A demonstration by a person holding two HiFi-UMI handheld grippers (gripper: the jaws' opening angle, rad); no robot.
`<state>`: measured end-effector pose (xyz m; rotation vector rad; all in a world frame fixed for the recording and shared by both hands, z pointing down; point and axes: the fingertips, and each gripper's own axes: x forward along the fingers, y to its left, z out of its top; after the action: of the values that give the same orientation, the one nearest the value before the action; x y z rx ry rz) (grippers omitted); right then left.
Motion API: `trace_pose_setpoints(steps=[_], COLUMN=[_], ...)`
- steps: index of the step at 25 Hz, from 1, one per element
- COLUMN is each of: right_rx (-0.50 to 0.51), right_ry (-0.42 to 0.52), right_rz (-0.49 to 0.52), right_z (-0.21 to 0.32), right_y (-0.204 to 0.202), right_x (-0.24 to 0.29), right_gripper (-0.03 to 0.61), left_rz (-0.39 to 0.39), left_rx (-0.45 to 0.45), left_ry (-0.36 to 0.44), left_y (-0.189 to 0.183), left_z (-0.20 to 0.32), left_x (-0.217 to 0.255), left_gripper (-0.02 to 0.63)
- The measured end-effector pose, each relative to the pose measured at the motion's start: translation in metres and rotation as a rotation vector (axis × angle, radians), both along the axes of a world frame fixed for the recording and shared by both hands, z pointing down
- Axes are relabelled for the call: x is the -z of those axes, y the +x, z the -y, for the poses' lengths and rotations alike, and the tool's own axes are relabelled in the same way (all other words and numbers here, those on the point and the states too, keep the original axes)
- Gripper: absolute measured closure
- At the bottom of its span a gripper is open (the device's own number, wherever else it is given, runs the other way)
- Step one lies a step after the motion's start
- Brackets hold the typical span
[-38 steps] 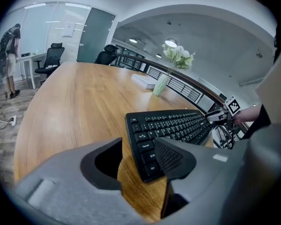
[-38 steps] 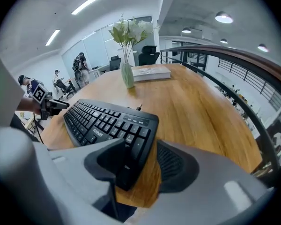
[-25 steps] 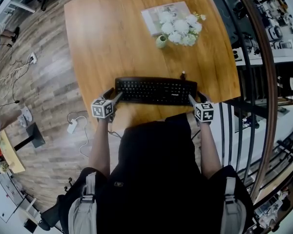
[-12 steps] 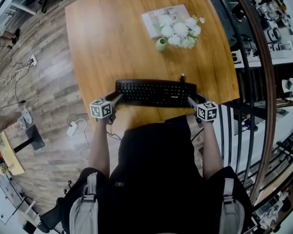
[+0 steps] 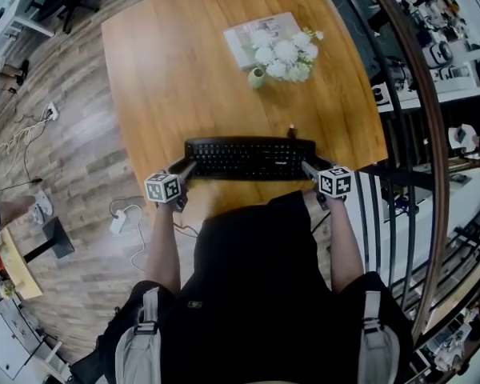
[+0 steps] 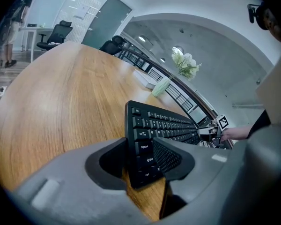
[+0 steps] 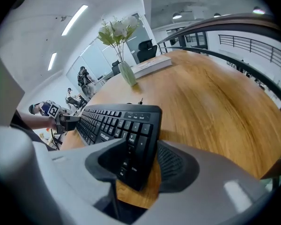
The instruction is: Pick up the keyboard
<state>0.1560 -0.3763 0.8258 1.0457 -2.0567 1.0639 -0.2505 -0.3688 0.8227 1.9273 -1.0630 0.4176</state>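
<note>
A black keyboard [image 5: 248, 158] lies across the near edge of the wooden table [image 5: 184, 70]. My left gripper [image 5: 186, 169] is at its left end, my right gripper [image 5: 308, 169] at its right end. In the left gripper view the left gripper [image 6: 140, 158] has just been closing, and its pads now press the end of the keyboard [image 6: 164, 125] from above and below. In the right gripper view the right gripper [image 7: 136, 163] has likewise closed on the other end of the keyboard [image 7: 112, 118]. From both ends the keyboard looks tilted against the wood.
A small vase of white flowers [image 5: 284, 54] and a book [image 5: 244, 34] stand at the far right of the table. A short cable stub [image 5: 290, 129] sticks out behind the keyboard. A curved railing [image 5: 416, 134] runs along the right; the floor with cables lies left.
Both pairs of jaws have closed in on the keyboard's ends. The hands stay about where they were, and the head view has shifted a little.
</note>
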Motion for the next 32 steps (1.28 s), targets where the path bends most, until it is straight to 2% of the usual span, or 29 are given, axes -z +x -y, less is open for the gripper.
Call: trace_pose_setpoints(steps=[7,12,17,22,26,32], right_rx=[-0.075,-0.089,-0.094,-0.106,-0.12,-0.113], right_ry=[0.038,0.079,0.158,0.257,0.335,0.419], right_rz=[0.058,0.085,0.121,0.091,0.074,0.073], right_z=[0.006,0.015,0.023,0.026,0.025,0.023], right_y=[-0.007,-0.01,-0.014,-0.009,-0.007,-0.008], right_x=[0.017,0.039,0.075,0.108,0.138,0.181], right_gripper=[0.373,0.373,0.372,0.383,0.383,0.382], left_rz=[-0.014,-0.016,-0.03,-0.078,-0.083,-0.054], left_rx=[0.026,0.041,0.053,0.071,0.054,0.032], left_ry=[0.03,0.073,0.158,0.238,0.282,0.408], left_y=[-0.006,-0.01,-0.013,-0.012,-0.009,-0.011], left_z=[-0.002,-0.001,0.006,0.017,0.021,0.029], left_x=[0.014,0.033,0.064,0.095,0.117,0.168], left_gripper=[0.436,0.436,0.436,0.436,0.436,0.436])
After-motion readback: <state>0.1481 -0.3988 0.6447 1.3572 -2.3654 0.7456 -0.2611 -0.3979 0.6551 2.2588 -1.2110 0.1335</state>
